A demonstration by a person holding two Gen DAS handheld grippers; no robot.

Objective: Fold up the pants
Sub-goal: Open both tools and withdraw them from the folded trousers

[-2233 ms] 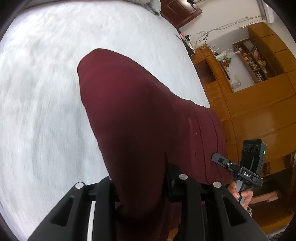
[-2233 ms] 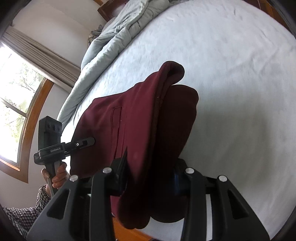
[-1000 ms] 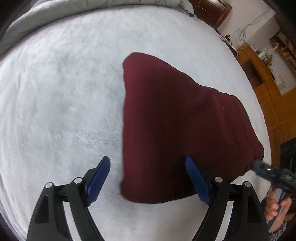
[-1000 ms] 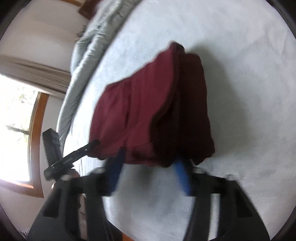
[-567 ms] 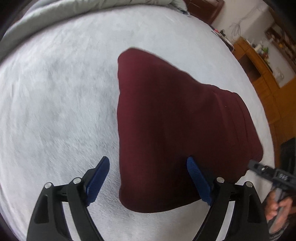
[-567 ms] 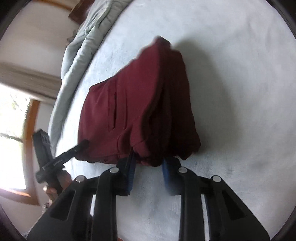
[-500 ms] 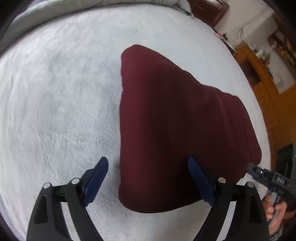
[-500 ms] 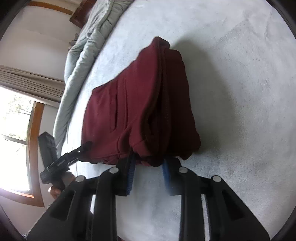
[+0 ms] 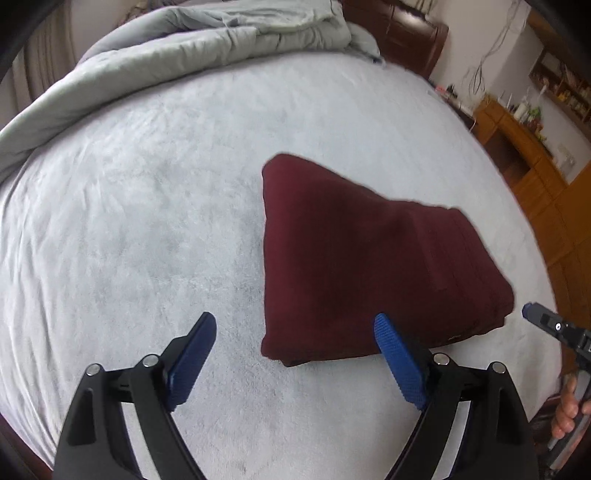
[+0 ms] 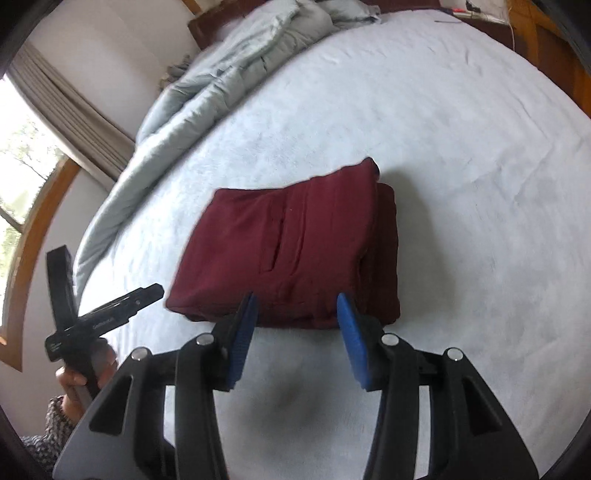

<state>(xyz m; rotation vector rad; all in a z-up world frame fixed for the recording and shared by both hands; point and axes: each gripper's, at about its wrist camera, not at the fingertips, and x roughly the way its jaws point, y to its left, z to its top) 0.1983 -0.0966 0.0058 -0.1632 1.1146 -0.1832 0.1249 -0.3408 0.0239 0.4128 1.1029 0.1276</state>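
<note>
The dark red pants (image 9: 369, 266) lie folded in a thick, roughly square stack on the pale bed cover (image 9: 129, 221); a pocket slit shows on top (image 10: 277, 240). My left gripper (image 9: 294, 321) hovers over the stack's near left corner, open wide, its blue pads (image 9: 192, 354) touching nothing. At the stack's near edge my right gripper (image 10: 296, 300) hangs with its jaws opening, and its pads (image 10: 351, 332) are clear of the cloth. Each view shows the other tool at its edge, held in a hand (image 10: 79, 376).
A crumpled grey duvet (image 9: 184, 48) is heaped along the far side of the bed. Wooden cabinets and shelves (image 9: 535, 177) stand to the right, a dark headboard (image 9: 406, 29) at the far end, and a curtained window (image 10: 22, 177) to the left.
Both grippers carried the pants down onto the bed and let go, the left first, the right in the last half second. Both have since lifted back from the folded stack.
</note>
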